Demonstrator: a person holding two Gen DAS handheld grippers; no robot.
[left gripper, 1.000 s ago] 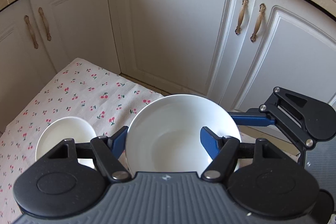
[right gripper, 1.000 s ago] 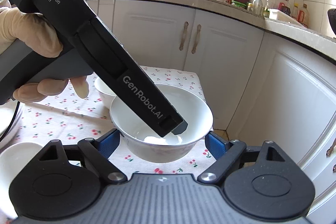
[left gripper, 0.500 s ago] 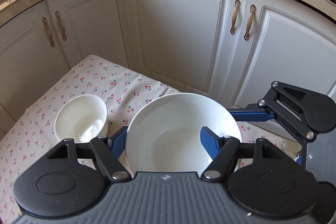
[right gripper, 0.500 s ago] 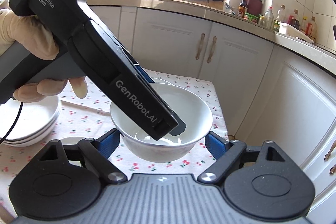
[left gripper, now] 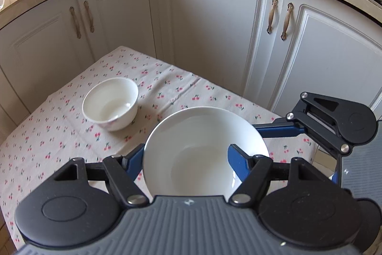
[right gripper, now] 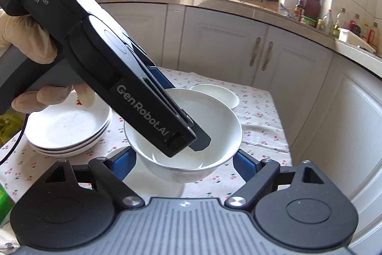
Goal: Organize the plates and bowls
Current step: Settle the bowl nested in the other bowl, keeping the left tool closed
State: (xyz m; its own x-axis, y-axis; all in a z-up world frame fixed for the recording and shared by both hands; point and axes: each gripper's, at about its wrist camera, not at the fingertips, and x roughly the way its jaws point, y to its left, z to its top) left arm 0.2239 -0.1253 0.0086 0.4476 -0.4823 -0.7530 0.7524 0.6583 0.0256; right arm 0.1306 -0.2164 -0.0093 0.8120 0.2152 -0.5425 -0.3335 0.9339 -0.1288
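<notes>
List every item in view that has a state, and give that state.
Large bowl, empty, upright, lifted clear of the cloth.
Small bowl, empty, upright on the cloth.
Plates, stacked on the cloth.
Left tongs, closed on the large bowl.
Right tongs, closed around the large bowl.
Cabinet doors, shut.

The left gripper (left gripper: 186, 161) is holding a large white bowl (left gripper: 203, 154) by its rim, one blue finger (left gripper: 238, 160) sitting inside the bowl and the other outside its left wall, so the jaws are clamping the wall. The bowl is hanging above the right-hand edge of the surface (left gripper: 59, 135), which is wearing a cherry-print cloth. A smaller white bowl (left gripper: 111, 103) is standing upright nearer the far edge, well apart. The right gripper (left gripper: 334, 121) is reaching in beside the large bowl's right side.
</notes>
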